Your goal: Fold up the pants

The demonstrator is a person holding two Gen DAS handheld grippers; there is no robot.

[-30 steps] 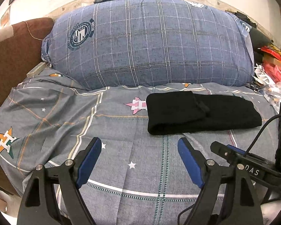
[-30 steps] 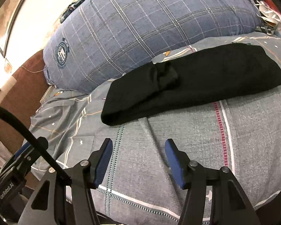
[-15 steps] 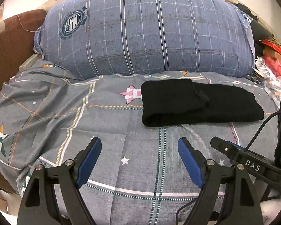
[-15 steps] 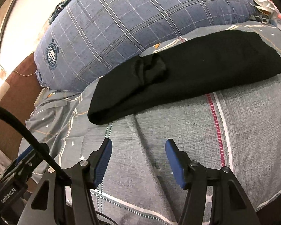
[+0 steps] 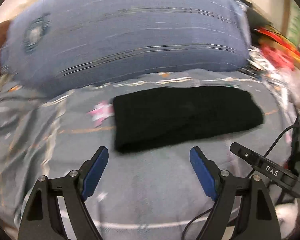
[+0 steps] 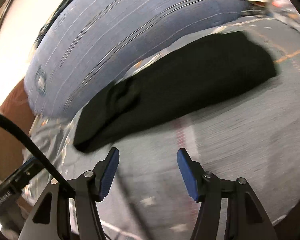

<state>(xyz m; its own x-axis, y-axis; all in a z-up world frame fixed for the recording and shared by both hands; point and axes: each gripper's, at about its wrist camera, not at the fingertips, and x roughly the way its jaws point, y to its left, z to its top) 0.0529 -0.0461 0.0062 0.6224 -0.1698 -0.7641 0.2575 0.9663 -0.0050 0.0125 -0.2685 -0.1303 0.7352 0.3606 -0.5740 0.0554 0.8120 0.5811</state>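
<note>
Pants (image 5: pixel 186 118) black, folded into oblong (blurred); both tools gape wide, empty.

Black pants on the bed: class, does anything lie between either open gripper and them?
Nothing visible does. Only bare grey bedsheet separates the left gripper and the right gripper from the black pants; the big blue pillow sits behind them.
</note>
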